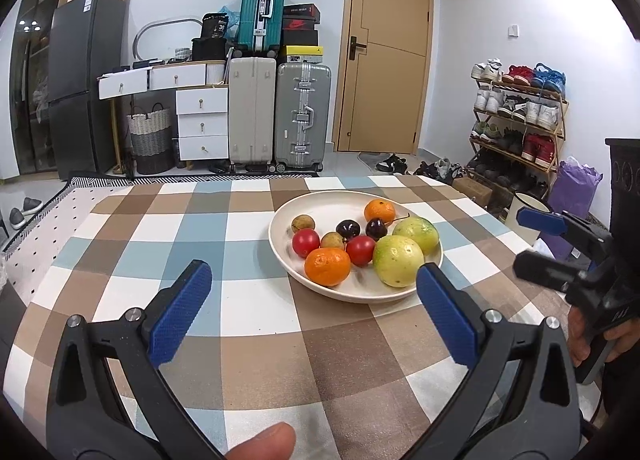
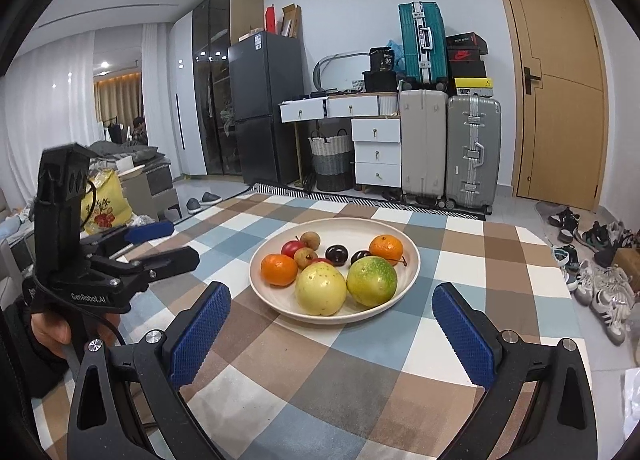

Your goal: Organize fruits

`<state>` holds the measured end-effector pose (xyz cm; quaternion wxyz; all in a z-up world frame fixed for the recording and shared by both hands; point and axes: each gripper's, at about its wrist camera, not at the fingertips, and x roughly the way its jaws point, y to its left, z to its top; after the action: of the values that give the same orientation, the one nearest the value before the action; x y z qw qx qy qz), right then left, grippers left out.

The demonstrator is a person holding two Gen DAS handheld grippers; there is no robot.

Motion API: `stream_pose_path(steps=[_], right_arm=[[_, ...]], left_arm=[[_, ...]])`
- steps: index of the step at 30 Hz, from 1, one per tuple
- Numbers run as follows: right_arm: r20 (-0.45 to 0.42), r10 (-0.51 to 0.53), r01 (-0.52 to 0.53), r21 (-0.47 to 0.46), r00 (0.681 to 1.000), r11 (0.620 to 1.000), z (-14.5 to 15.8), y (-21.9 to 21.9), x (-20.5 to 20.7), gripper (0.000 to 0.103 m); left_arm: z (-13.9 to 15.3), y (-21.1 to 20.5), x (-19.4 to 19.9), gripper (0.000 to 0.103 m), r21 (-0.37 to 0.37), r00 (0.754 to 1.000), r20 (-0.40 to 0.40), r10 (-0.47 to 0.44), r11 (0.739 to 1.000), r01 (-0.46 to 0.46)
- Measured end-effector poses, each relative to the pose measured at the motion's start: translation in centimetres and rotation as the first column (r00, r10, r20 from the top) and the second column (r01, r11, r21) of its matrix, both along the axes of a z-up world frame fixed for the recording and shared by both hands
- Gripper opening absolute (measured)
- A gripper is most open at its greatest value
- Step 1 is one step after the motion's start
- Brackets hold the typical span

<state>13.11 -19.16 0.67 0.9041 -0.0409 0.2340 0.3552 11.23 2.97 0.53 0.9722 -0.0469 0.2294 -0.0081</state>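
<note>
A cream plate (image 1: 280, 248) (image 2: 404, 284) sits on the checked tablecloth and holds several fruits: two oranges (image 1: 327, 266) (image 2: 279, 269), two yellow-green passion fruits (image 1: 398, 261) (image 2: 321, 289), two red tomatoes (image 1: 305, 242), two dark plums (image 1: 347, 229) and small brown longans (image 1: 303, 224). My left gripper (image 1: 314, 280) is open and empty, just short of the plate's near rim. My right gripper (image 2: 331, 304) is open and empty, in front of the plate. Each gripper shows in the other's view: the right one at the right (image 1: 538, 240), the left one at the left (image 2: 168, 242).
The table (image 1: 260, 340) carries a brown, blue and white checked cloth. Behind it stand suitcases (image 1: 302, 116), white drawers (image 1: 202, 122), a fridge (image 1: 80, 80), a door (image 1: 384, 48) and a shoe rack (image 1: 516, 116). Shoes lie on the floor at the right (image 2: 600, 280).
</note>
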Motion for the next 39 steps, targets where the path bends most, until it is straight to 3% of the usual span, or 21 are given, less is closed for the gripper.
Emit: stream_pose_path(steps=[39], right_arm=[[0.004,-0.018,0.018,0.019,1.000,1.000,-0.24,-0.36,0.25,0.103]], left_arm=[[-0.15,-0.28,-0.01,0.102,0.011,1.000,0.003,-0.003,1.000,0.003]])
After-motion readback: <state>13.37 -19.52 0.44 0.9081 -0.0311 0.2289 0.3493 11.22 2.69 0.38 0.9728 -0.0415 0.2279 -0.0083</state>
